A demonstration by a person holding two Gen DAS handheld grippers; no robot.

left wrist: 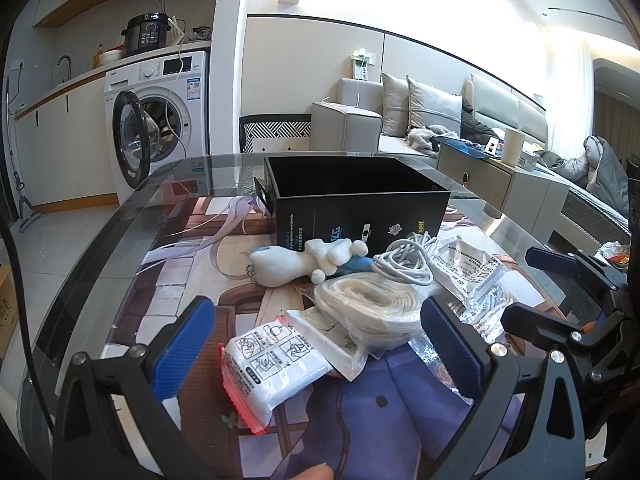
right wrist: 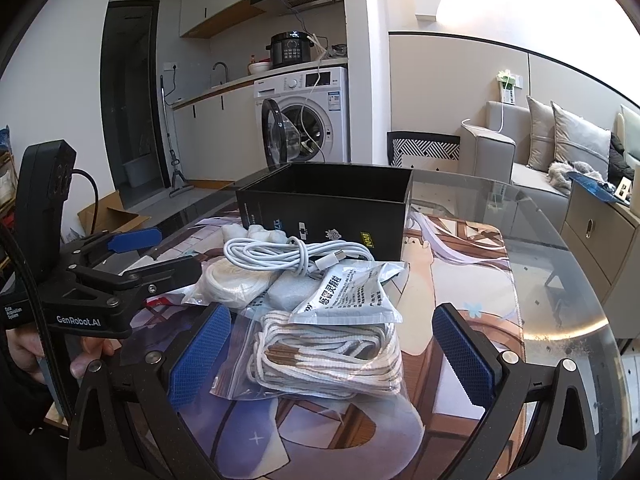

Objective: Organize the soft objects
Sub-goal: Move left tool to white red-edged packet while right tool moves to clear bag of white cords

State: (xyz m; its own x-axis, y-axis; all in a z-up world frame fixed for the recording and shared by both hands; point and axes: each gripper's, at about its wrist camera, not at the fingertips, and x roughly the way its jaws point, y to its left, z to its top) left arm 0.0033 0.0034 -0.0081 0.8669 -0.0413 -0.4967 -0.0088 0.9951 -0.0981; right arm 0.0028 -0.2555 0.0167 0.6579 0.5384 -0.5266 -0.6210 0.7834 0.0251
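Note:
A pile of soft things lies on the glass table in front of an open black box (left wrist: 352, 196) (right wrist: 332, 208). The pile holds a white plush toy (left wrist: 304, 260), a coiled white cable (left wrist: 404, 260) (right wrist: 288, 254), a bagged white strap roll (left wrist: 368, 308) (right wrist: 232, 284), a white packet with a red edge (left wrist: 268, 368), a grey foil sachet (right wrist: 352, 296) and a bag of striped cord (right wrist: 328, 356). My left gripper (left wrist: 316, 356) is open over the white packet. My right gripper (right wrist: 332, 360) is open around the bag of cord.
The table (right wrist: 560, 280) carries a printed mat (right wrist: 460, 280). A washing machine (left wrist: 156, 120) with its door open stands behind on the left, a grey sofa (left wrist: 400, 120) behind on the right. A cardboard box (right wrist: 112, 216) lies on the floor.

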